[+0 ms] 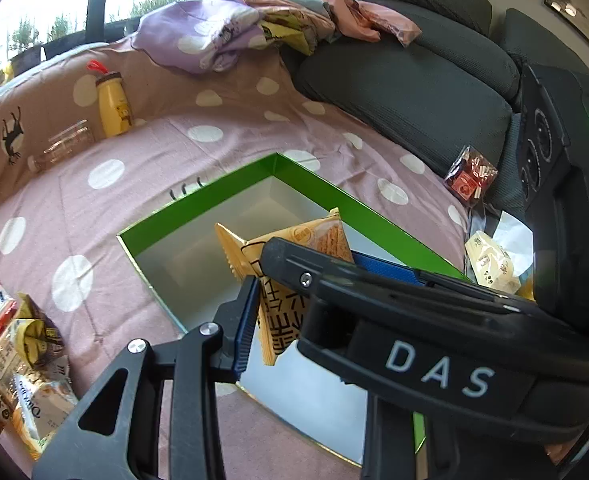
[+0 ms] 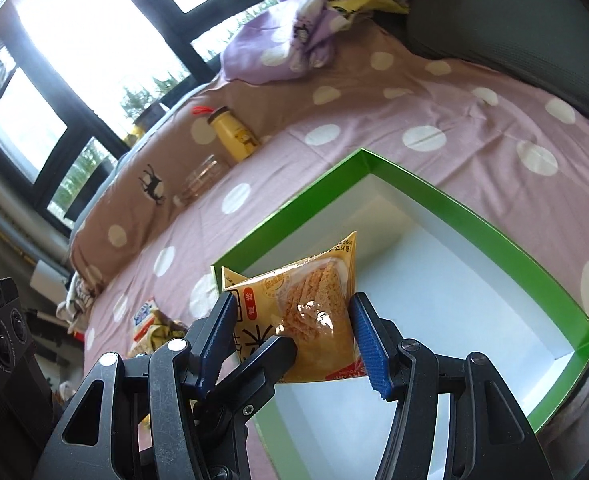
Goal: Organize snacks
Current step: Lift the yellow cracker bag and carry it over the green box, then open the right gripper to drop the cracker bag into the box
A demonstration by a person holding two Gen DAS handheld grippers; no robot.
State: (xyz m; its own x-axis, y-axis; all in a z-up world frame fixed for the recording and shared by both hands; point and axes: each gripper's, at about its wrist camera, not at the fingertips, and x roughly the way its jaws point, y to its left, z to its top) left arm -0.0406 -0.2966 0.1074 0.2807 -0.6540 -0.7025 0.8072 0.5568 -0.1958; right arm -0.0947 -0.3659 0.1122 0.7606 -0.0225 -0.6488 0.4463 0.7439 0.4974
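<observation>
An orange snack packet (image 1: 278, 292) hangs above the green-rimmed white box (image 1: 230, 188). In the left wrist view my left gripper (image 1: 294, 292) is shut on the packet, its blue pad pressing the packet's left side. In the right wrist view the same packet (image 2: 314, 308) sits between my right gripper's blue fingers (image 2: 366, 340), and a black finger of the other gripper (image 2: 254, 372) crosses in front of it. My right gripper (image 2: 294, 340) closes on the packet over the box (image 2: 474, 216). The box looks empty inside.
Several snack packets (image 1: 26, 356) lie on the pink dotted sheet at the left; more packets (image 1: 490, 260) and a red packet (image 1: 470, 178) lie at the right by the grey cushions (image 1: 406, 88). A yellow bottle (image 1: 112, 104) and a clear bottle (image 1: 62, 150) lie behind. Clothes (image 1: 230, 32) are piled at the back.
</observation>
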